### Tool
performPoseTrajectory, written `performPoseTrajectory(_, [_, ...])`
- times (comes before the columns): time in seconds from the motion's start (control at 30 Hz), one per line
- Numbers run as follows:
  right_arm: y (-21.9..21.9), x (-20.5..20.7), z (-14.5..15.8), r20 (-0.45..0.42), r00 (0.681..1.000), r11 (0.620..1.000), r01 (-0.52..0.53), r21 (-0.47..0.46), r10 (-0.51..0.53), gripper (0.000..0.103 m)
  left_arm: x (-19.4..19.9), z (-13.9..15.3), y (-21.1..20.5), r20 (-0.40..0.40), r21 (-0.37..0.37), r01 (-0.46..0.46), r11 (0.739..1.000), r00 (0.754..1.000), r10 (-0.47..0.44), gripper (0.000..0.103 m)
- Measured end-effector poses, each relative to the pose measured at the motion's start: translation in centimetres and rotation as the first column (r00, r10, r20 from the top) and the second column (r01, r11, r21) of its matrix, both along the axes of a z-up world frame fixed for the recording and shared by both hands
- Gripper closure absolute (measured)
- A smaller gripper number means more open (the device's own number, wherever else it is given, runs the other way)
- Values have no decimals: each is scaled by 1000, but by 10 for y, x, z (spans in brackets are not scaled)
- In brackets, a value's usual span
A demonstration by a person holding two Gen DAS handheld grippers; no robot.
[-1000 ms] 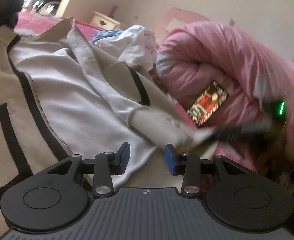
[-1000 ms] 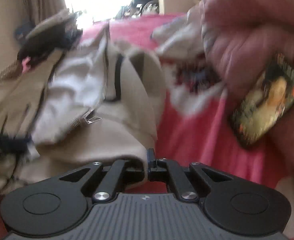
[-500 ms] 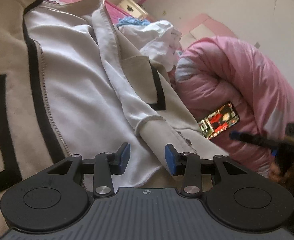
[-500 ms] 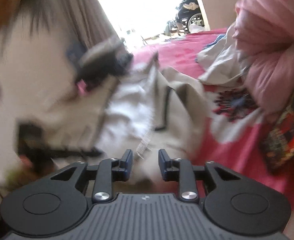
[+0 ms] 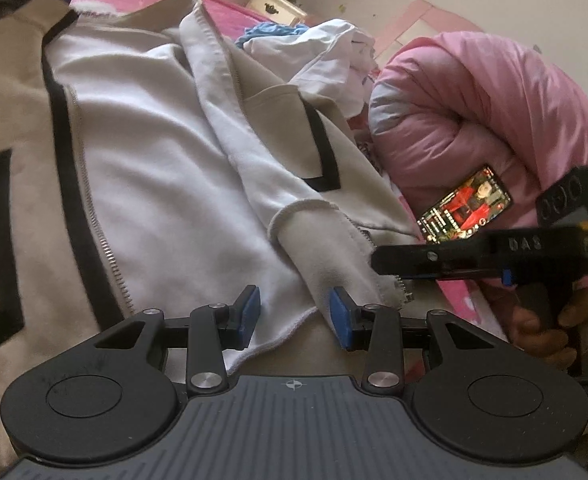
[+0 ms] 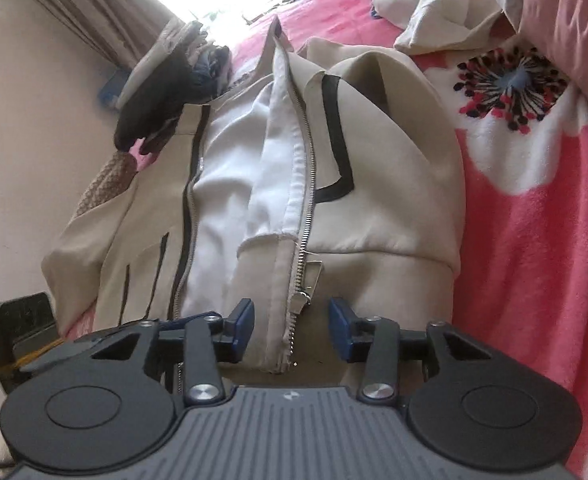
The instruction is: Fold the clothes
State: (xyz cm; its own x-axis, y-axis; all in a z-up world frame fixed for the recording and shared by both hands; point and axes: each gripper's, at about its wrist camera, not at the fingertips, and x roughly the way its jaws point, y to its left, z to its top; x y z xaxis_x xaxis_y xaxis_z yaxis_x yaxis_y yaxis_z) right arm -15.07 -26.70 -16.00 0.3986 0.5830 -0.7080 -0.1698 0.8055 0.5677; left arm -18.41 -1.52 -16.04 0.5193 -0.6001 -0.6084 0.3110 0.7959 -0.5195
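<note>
A beige zip jacket [image 5: 198,184] with black trim and white lining lies open on the bed, also filling the right wrist view [image 6: 378,200]. My left gripper [image 5: 294,316] hovers at its bottom hem with the blue pads apart, cloth below them but not pinched. My right gripper [image 6: 290,322] has its jaws opening over the zipper edge [image 6: 300,276], which lies between the pads without being pressed. In the left wrist view the right gripper [image 5: 378,258] comes in from the right, held by a hand [image 5: 542,328], its tip at the jacket's hem.
A rolled pink quilt [image 5: 474,120] with a lit phone [image 5: 466,208] against it lies right of the jacket. Loose white clothes [image 5: 326,60] sit behind. The pink floral blanket [image 6: 534,220] covers the bed. Dark clothes [image 6: 166,92], a curtain [image 6: 94,12] and a wall [image 6: 22,140] are at left.
The right gripper, shut on the jacket's hem a second ago, has let go and its jaws have spread. It swung round to face the zipper. The left gripper shifted slightly, jaws unchanged.
</note>
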Motion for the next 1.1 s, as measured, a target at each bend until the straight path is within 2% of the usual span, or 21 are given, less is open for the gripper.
performPoseTrajectory(0.1, [3, 3, 2, -9, 1000, 999, 13, 34, -13, 57, -2, 2, -6, 23, 22, 6, 1000, 1000, -6, 65])
performPoseTrajectory(0.17, [3, -1, 5, 2, 1000, 1000, -2, 15, 2, 64, -5, 4, -9, 47, 43, 9, 999, 999, -11, 65])
performPoseTrajectory(0.3, [4, -10, 11, 19, 1000, 1000, -24, 2, 24, 67, -10, 5, -14, 80, 75, 10, 997, 997, -17, 66])
performPoseTrajectory(0.33, [5, -11, 11, 26, 999, 1000, -29, 0, 29, 75, -11, 5, -16, 82, 82, 11, 997, 996, -18, 66])
performPoseTrajectory(0.37, [6, -11, 12, 39, 999, 999, -33, -6, 33, 89, -11, 5, -17, 80, 87, 11, 996, 997, -18, 66])
performPoseTrajectory(0.4, [8, -11, 12, 53, 998, 999, -36, -6, 36, 95, -12, 5, -16, 73, 85, 9, 996, 997, -15, 66])
performPoseTrajectory(0.47, [9, -15, 20, 116, 992, 998, -56, 3, 55, 95, -14, 7, -9, 45, 65, -1, 998, 999, -2, 66])
performPoseTrajectory(0.57, [17, -24, 43, 277, 949, 989, -148, -20, 148, 96, -22, 15, 16, -14, 13, -36, 999, 999, 36, 66])
performPoseTrajectory(0.63, [29, -28, 55, 357, 898, 966, -254, -58, 257, 96, -32, 22, 42, -47, -15, -81, 997, 996, 81, 66])
performPoseTrajectory(0.7, [53, -33, 60, 394, 821, 910, -388, -148, 414, 96, -40, 28, 68, -80, -37, -131, 991, 989, 128, 66])
performPoseTrajectory(0.73, [65, -37, 60, 402, 772, 870, -451, -199, 492, 96, -43, 30, 81, -94, -52, -160, 986, 983, 154, 65])
performPoseTrajectory(0.87, [110, -57, 51, 358, 534, 642, -661, -388, 766, 96, -47, 30, 122, -135, -136, -264, 955, 960, 246, 65])
performPoseTrajectory(0.9, [119, -62, 48, 338, 480, 586, -695, -417, 809, 96, -46, 29, 125, -144, -146, -275, 950, 956, 254, 65])
performPoseTrajectory(0.93, [125, -66, 45, 320, 442, 544, -721, -429, 838, 96, -45, 27, 127, -150, -149, -281, 948, 954, 259, 65])
performPoseTrajectory(1.0, [136, -73, 40, 289, 387, 481, -757, -444, 876, 96, -43, 22, 125, -148, -142, -274, 951, 956, 253, 65])
performPoseTrajectory(1.1, [144, -79, 33, 261, 356, 440, -761, -477, 897, 96, -40, 12, 116, -161, -124, -254, 959, 959, 233, 65])
